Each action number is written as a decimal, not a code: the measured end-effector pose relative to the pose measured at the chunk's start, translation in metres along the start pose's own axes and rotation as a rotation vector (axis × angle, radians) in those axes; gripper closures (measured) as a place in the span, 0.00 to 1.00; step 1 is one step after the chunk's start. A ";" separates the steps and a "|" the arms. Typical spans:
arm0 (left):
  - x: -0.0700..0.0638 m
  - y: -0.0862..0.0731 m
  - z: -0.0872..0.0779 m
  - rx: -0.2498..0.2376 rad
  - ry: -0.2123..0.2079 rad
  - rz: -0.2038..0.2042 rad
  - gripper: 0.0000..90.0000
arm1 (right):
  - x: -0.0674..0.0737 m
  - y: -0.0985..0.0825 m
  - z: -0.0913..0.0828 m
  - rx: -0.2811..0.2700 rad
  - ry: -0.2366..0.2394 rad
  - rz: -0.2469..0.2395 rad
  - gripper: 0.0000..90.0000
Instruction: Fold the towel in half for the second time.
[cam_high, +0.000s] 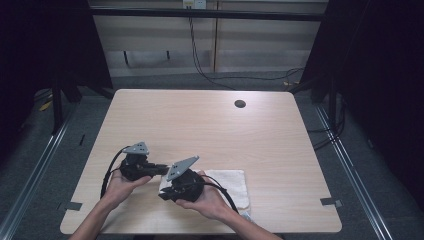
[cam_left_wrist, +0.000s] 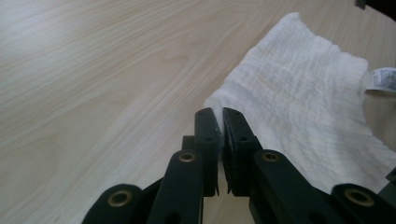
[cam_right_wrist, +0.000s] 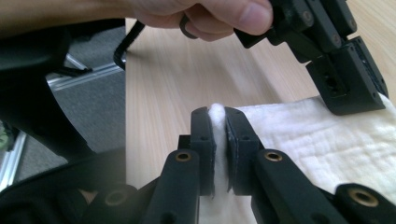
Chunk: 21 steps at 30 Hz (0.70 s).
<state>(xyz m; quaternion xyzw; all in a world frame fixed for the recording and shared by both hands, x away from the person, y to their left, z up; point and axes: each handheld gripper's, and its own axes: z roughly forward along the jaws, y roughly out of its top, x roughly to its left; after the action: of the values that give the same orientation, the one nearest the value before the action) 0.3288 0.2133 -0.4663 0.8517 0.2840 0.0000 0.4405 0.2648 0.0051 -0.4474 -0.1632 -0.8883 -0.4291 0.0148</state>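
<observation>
1. The pale wood-grain counter (cam_high: 210, 125) stands on grey floor with metal rails either side, dark curtains left and right, and cables trailing from the back wall; a round hole (cam_high: 240, 104) sits near its far edge.
2. The white towel (cam_high: 232, 185) lies flat near the front edge, right of centre.
3. In the high view, the left gripper (cam_high: 161, 169) reaches the towel's left edge, the right gripper (cam_high: 167, 192) just beside it.
4. The left gripper view shows its fingers (cam_left_wrist: 208, 135) clamped on a thin towel edge, and a small label (cam_left_wrist: 384, 79) at the far corner.
5. The right gripper view shows fingers (cam_right_wrist: 203, 140) pinching a bunched white fold, the other gripper close above.
</observation>
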 end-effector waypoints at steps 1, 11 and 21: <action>0.002 -0.003 -0.004 -0.006 -0.002 -0.013 0.95 | 0.001 0.004 0.003 -0.018 0.017 0.003 0.92; 0.021 -0.015 -0.024 -0.043 0.012 -0.060 0.95 | 0.001 0.020 0.023 -0.004 0.022 -0.007 0.92; 0.027 -0.018 -0.031 -0.022 0.048 -0.083 0.95 | 0.003 0.033 0.041 -0.012 0.030 -0.011 0.92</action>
<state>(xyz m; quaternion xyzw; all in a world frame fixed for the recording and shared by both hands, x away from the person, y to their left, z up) 0.3350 0.2573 -0.4676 0.8340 0.3293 0.0051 0.4426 0.2771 0.0565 -0.4480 -0.1520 -0.8862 -0.4370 0.0247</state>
